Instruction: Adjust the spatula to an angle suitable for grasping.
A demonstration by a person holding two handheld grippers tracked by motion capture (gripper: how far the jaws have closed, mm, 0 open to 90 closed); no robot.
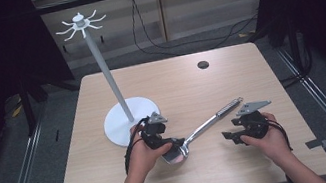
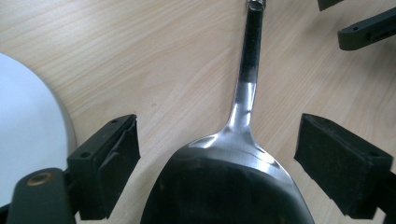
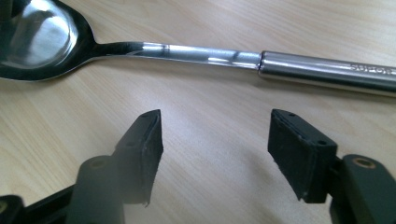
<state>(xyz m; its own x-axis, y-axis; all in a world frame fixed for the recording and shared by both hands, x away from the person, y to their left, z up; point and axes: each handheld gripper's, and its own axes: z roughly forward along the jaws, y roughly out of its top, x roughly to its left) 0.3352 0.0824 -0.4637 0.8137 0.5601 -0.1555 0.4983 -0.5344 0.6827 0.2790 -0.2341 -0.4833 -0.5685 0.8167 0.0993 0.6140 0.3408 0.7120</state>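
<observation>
A large steel serving spoon [image 1: 203, 127] lies on the wooden table [image 1: 175, 84], bowl toward me and handle pointing to the far right. My left gripper [image 1: 178, 144] sits at the bowl. In the left gripper view the bowl [image 2: 229, 182] lies between the two pads of this gripper [image 2: 218, 120], with a gap on each side, so it is open. My right gripper [image 1: 227, 137] rests right of the spoon, open. The right gripper view has bare wood between this gripper's [image 3: 215, 116] jaws, and the spoon's handle [image 3: 327, 70] lies across just beyond them.
A white hook stand [image 1: 106, 71] with a round base [image 1: 125, 121] rises left of the left hand; its base edge [image 2: 23, 116] is close beside the left jaw. A dark round hole [image 1: 203, 64] marks the far side of the table. Cables run over the floor behind.
</observation>
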